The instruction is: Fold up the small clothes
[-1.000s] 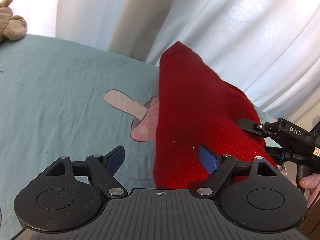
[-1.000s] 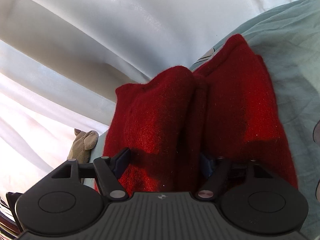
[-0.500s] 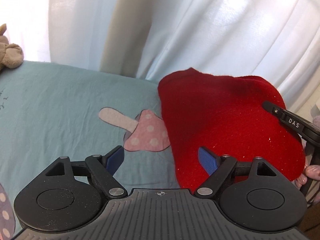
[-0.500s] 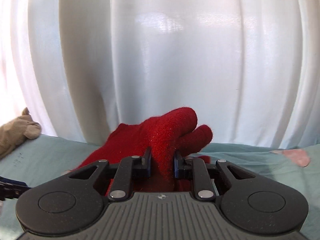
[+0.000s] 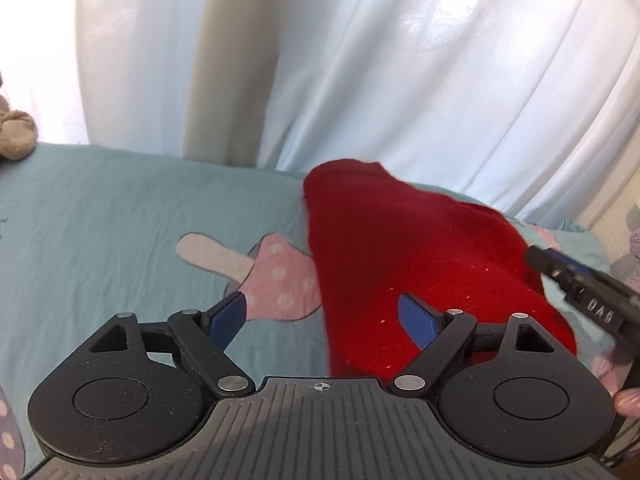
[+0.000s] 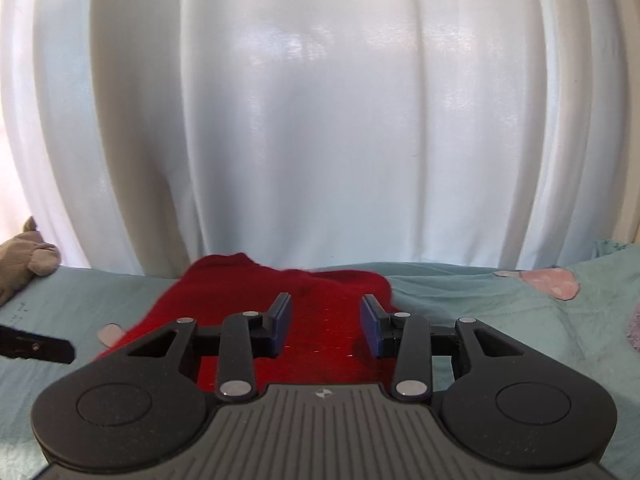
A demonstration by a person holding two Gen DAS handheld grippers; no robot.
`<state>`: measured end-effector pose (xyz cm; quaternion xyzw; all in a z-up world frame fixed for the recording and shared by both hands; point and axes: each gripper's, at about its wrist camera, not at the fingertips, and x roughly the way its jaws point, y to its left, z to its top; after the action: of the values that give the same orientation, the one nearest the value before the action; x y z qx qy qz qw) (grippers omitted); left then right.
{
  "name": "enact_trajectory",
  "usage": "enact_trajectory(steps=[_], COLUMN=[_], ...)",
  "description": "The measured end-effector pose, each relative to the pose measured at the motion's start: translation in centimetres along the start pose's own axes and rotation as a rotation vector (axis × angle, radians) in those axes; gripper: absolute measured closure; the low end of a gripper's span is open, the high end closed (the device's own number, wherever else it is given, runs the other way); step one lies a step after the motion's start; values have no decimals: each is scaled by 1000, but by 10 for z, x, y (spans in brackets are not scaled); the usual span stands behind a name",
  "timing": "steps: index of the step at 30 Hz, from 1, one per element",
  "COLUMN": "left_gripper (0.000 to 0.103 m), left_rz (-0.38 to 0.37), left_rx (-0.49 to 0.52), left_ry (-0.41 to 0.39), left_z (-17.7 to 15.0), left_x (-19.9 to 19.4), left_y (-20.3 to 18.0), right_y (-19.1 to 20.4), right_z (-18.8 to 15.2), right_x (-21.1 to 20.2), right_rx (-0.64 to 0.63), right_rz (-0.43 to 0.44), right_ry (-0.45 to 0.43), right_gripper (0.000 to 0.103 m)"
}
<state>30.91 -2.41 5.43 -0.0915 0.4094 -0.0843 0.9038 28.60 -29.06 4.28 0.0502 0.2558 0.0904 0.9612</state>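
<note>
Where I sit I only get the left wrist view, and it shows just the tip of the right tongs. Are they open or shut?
Observer: Open. In the right wrist view the right tongs have both blue pads wide apart, with nothing between them.
Operator: Is the red cloth hanging from anything on that side?
Observer: No. The red cloth lies on the bed sheet, below the pads.
Operator: How far does it run to the right?
Observer: Its right edge ends just beyond the right pad. Past that there is only wrinkled sheet.
</note>
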Motion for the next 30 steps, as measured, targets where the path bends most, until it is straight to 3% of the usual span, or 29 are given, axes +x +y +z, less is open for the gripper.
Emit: enact_trajectory(steps=[2,6,10,21,30], left_gripper=[15,15,9,1,2], left_rz=[4,55,60,90,48], left_rx=[31,79,104,93,77], left_ry=[-1,27,42,24,51], left_z=[4,0,-8,-13,-22], left_x=[8,30,40,46,16], left_y=[-13,-27,-25,-22,-15], right_y=[16,49,50,44,33], right_z=[-6,-20,-34,-41,-37], right_x=[10,26,40,40,-7], right_rx=[-7,-100,-147,-149,-107], right_rz=[99,196,189,177,150], right_ry=[39,78,154,126,199], right_gripper=[88,91,91,91,86])
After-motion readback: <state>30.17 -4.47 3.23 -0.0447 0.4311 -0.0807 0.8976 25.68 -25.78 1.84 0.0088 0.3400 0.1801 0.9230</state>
